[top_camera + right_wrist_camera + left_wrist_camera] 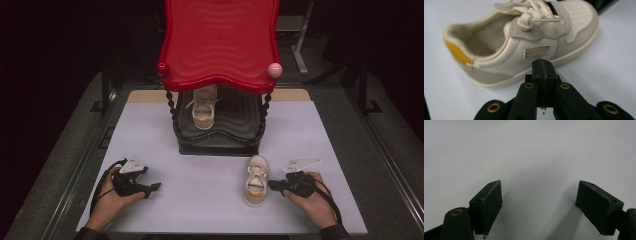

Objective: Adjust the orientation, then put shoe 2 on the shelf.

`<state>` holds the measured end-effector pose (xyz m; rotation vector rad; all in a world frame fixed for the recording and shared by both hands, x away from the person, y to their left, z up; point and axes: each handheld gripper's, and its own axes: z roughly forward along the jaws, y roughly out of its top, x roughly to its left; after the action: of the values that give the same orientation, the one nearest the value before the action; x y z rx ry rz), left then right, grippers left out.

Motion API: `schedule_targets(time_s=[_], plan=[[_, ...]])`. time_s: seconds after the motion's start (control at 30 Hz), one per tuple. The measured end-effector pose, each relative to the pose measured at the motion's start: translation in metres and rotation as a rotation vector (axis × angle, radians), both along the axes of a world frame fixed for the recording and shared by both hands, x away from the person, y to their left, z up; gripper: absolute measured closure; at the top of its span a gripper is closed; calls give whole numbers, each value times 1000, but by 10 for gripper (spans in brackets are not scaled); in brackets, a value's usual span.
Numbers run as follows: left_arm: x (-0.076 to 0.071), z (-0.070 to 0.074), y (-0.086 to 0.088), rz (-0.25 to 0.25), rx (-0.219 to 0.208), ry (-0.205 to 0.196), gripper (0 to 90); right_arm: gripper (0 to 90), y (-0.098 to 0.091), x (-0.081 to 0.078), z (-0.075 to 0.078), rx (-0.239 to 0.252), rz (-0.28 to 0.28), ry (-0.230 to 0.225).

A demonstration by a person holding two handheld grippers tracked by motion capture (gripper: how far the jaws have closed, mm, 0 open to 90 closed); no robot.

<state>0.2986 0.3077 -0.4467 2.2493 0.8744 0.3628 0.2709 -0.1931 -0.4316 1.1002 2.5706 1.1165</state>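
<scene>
Closed black jaws fill the bottom of the right gripper view, pads pressed flat together with nothing between them, and their tip sits just at the sole edge of the near shoe (pixel 524 47), by the small label on its side. That shoe, cream with a mustard-yellow heel patch and loose laces, lies on the white table (pixel 165 200) well in front of the rack, toe pointing away from the person; whether the tip actually touches it I cannot tell.

From the high view, the right gripper (pixel 274 185) comes at the shoe from the side, at mid-length. Its partner, the second shoe (pixel 204 111), already stands on the dark lower shelf (pixel 235 125) of the rack, under the red top shelf (pixel 220 40), so the step in hand looks like fetching the remaining shoe to set beside it.

A shut gripper cannot take the shoe. The next move calls for spreading the jaws and then bringing one pad inside the collar and one outside, or straddling the heel, before lifting towards the shelf's free space to the right of the second shoe.

Over at the left, the left gripper (pixel 152 187) rests low over bare table, jaws spread wide and empty, well apart from both shoes.
</scene>
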Motion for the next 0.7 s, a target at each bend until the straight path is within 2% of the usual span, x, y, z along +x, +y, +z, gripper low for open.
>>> schedule_targets(time_s=[0.27,0.3,0.33,0.37,0.43,0.47,0.53,0.57,0.6,0.63,0.67,0.7], plan=[[0,0,0,-1,0,-2,195,898,14,1,1,-13,39,-10],[0,0,0,-2,0,-2,194,898,10,1,3,12,32,-14],[0,0,0,-3,-1,-3,194,898,10,1,3,12,32,-14],[0,0,1,-5,-1,-4,191,897,6,0,8,40,20,-31],[0,-1,1,-7,-4,-6,189,891,4,-1,11,53,19,-38],[0,-1,1,-8,-6,-6,188,847,3,-3,19,90,29,-51],[0,-1,1,-8,-10,-8,187,838,3,-4,21,102,31,-57],[0,-2,1,-7,-14,-8,184,814,4,-6,28,130,45,-70],[0,-2,2,-8,-16,-11,184,814,4,-6,28,130,45,-70],[0,-2,2,-8,-19,-13,182,802,5,-8,35,160,62,-82],[0,-3,3,-10,-21,-16,182,802,5,-8,35,160,62,-82],[0,-3,3,-10,-26,-20,180,786,8,-10,41,181,80,-94]])
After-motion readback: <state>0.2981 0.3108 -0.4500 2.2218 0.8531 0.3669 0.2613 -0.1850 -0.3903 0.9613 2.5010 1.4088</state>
